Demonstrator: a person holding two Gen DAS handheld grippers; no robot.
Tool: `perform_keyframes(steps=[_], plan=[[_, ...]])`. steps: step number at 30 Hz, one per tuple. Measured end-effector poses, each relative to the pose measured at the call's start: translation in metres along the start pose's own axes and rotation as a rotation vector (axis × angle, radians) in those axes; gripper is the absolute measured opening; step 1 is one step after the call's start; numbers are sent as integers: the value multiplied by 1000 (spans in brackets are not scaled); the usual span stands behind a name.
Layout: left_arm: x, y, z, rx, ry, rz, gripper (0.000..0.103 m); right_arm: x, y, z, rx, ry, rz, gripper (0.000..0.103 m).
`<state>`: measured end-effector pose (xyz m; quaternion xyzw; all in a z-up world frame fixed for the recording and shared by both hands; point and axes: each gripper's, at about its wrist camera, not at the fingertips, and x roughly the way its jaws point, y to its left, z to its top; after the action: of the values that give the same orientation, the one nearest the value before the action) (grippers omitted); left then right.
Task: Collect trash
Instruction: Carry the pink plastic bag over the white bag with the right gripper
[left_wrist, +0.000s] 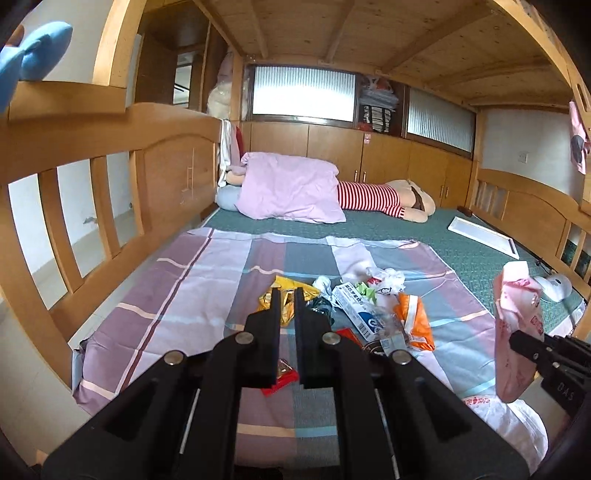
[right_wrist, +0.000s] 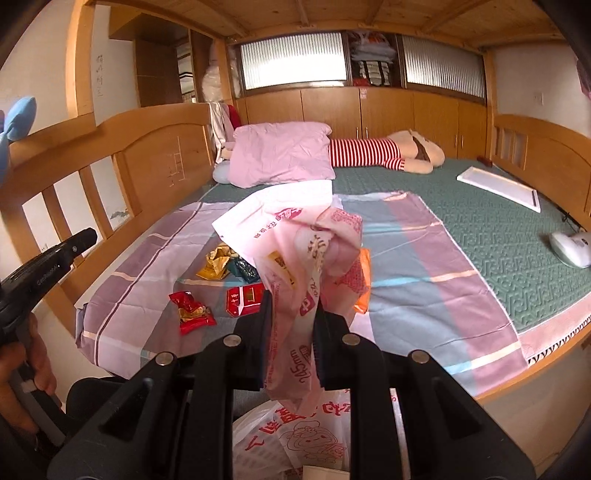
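Note:
My right gripper is shut on a crumpled pink plastic wrapper with red print, held up over the bed; in the left wrist view this wrapper hangs from the right gripper at the right edge. Below it lies a white plastic bag with red print. My left gripper is shut with nothing in it, above a trash pile on the striped sheet: a gold wrapper, a white-blue box, an orange packet, crumpled paper and a red wrapper.
A wooden bed rail runs along the left. A pink pillow and a striped plush toy lie at the far end. On the green mat rest a white flat board and a white device.

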<state>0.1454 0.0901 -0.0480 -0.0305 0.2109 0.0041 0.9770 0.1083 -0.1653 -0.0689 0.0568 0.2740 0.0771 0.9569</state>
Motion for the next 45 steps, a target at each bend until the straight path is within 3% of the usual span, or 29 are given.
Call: perform_keyframes(steps=[2, 3, 6, 7, 8, 9, 11, 16, 17, 18, 20, 22, 23, 27, 31, 36, 41, 45], plan=[[18, 28, 2, -115, 68, -9, 12, -3, -6, 1, 18, 0, 2, 20], [30, 43, 2, -172, 112, -13, 23, -3, -9, 0, 23, 1, 0, 20], [76, 81, -7, -286, 222, -2, 41, 0, -13, -4, 30, 16, -7, 20], [94, 85, -12, -288, 257, 17, 47, 3, -14, -6, 34, 22, -8, 20], [111, 84, -19, -275, 298, 32, 65, 7, -16, -8, 40, 31, -9, 20], [132, 77, -27, -256, 341, 38, 76, 11, -17, -11, 48, 42, -11, 20], [162, 62, -42, -218, 405, 22, 83, 22, -21, -15, 67, 70, -8, 20], [235, 31, -81, -167, 651, 15, 83, 41, -25, -23, 75, 122, -14, 20], [243, 29, -87, -168, 683, 7, 79, 43, -25, -24, 77, 128, -13, 20], [251, 25, -93, -147, 718, 26, 64, 45, -25, -25, 80, 131, -10, 20], [256, 21, -101, -91, 741, 80, 45, 48, -23, -26, 84, 134, -2, 20], [252, 19, -101, -64, 713, 98, 20, 49, -20, -26, 81, 133, 5, 20], [249, 18, -100, -50, 699, 93, 15, 47, -18, -26, 79, 130, 11, 20], [215, 16, -87, -24, 566, 111, 14, 31, -19, -24, 69, 95, 19, 20], [145, 4, -59, -19, 376, 116, 14, 7, -22, -20, 64, 48, 10, 20], [47, -22, -27, -12, 211, 65, 14, -19, -17, -13, 42, -4, 7, 20], [-34, -46, 0, 51, 61, 70, 14, -46, -14, -7, 28, -54, 26, 20], [-84, -57, 6, 80, -9, 64, 15, -68, -15, -4, 19, -89, 29, 20]])
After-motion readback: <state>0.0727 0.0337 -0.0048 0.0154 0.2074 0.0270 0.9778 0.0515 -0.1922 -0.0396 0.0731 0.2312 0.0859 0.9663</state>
